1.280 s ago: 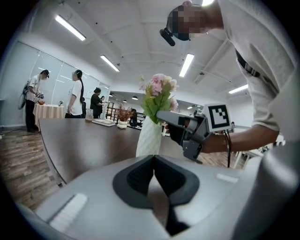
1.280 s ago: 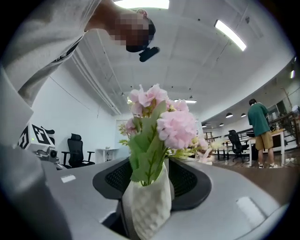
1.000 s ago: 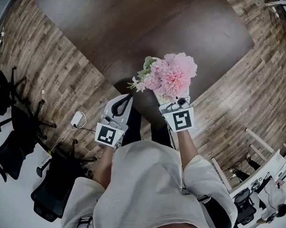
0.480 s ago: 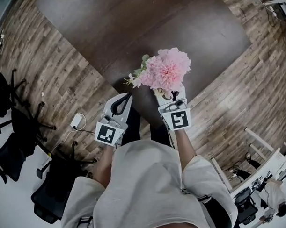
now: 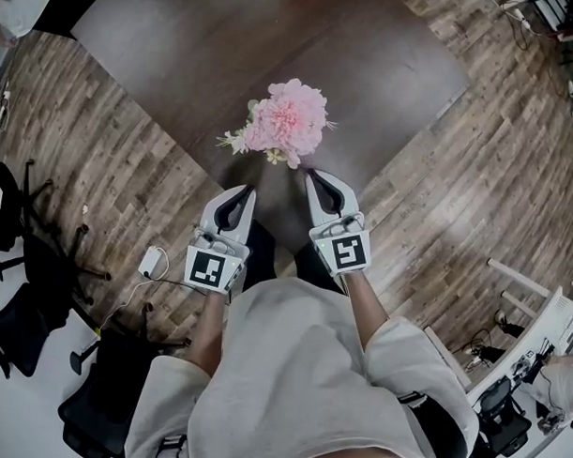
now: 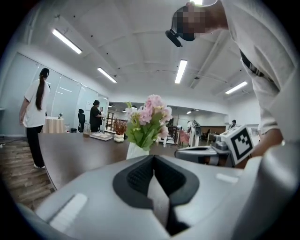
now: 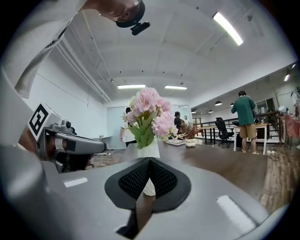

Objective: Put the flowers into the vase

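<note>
We hold both claws low and side by side, tips pointing out over the dark table [image 5: 168, 49]. The left claw [image 5: 244, 190] has its jaws pressed together with nothing between them; in the left gripper view the two black pads [image 6: 140, 174] meet at the tip. The right claw [image 5: 314, 176] is pressed together too and empty, its pads [image 7: 161, 180] meeting in a point in the right gripper view.

The flowers [image 5: 287, 120], a pink bunch with green leaves, stand ahead of both claws and clear of each tip. They are roughly on the line that runs out between the two claws, a little nearer the right one. They sit upright in the white vase [image 6: 136, 151], which rests on the table beyond the left claw's tip. From the right claw the vase shows straight past the closed tip, with the blooms above it. From the head view the blooms cover the vase.

Each claw sees the other beside it, marker cube [image 6: 240, 144] facing up. Left of the left claw, down on the wooden floor [image 5: 96, 145], lie a white adapter [image 5: 153, 261] and black office chairs [image 5: 25, 279]. Far beyond the claws, several people [image 7: 244, 119] stand in the room.
</note>
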Demonstrator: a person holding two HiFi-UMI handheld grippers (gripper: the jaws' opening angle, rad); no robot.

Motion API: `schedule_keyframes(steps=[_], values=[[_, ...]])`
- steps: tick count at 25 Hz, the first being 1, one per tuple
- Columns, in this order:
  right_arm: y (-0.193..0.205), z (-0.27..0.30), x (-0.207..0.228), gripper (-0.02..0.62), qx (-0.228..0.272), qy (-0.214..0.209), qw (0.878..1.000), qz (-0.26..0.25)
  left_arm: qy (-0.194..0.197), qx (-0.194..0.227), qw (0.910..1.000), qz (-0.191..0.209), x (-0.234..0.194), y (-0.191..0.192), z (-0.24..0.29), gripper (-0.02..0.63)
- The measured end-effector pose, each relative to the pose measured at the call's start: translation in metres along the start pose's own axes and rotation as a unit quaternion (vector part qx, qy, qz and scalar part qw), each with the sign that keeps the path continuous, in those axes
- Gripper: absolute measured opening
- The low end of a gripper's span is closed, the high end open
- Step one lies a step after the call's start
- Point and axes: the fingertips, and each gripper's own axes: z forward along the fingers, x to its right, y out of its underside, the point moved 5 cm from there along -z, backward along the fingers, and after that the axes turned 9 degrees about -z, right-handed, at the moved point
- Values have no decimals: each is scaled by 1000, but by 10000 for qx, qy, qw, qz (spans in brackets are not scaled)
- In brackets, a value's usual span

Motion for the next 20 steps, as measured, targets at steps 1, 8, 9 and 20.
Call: schedule_keyframes(steps=[1,8,9,20], values=[[-3,-10,2,0,18,26,10000,8,-19,67,10000,13,8,-3,-1,11],[-29,-55,0,-2,167,137,9998,-3,-177,489,9985,193,37,-25,-22,11],[-33,-61,-2,-2,170,161,9997,18,-174,525,9982,220,39,-28,-26,11],[-63,-118,-71,-3,333,432,9985,29,58,645,9975,291,58,-32,-103,11]])
